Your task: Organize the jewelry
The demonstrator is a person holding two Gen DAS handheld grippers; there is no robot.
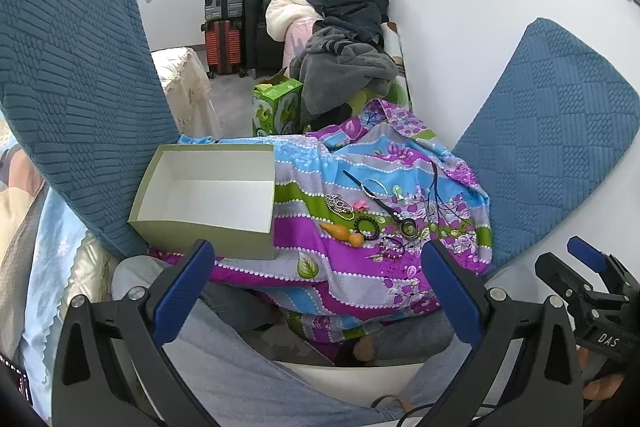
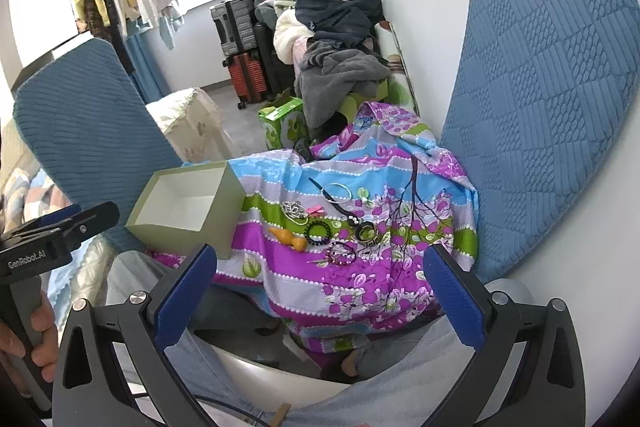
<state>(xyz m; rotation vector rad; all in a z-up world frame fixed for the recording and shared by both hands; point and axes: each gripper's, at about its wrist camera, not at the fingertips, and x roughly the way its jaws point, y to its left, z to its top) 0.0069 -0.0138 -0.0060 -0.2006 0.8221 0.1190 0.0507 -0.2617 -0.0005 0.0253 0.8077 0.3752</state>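
On a floral cloth (image 1: 360, 267) spread between two blue cushions, the jewelry lies in a loose cluster: a silver bangle (image 1: 375, 185), a beaded brooch (image 1: 339, 206), an orange carrot-shaped piece (image 1: 342, 234), a dark beaded bracelet (image 1: 367, 225) and a pendant on a black cord (image 1: 409, 227). Just left of them sits a pale green box (image 1: 208, 239), its white inside bare. Both claws hang low near the person's lap, well short of the pieces; the left gripper (image 1: 316, 267) is spread wide with nothing between its blue pads, and the right gripper (image 2: 320, 269) likewise gapes wide
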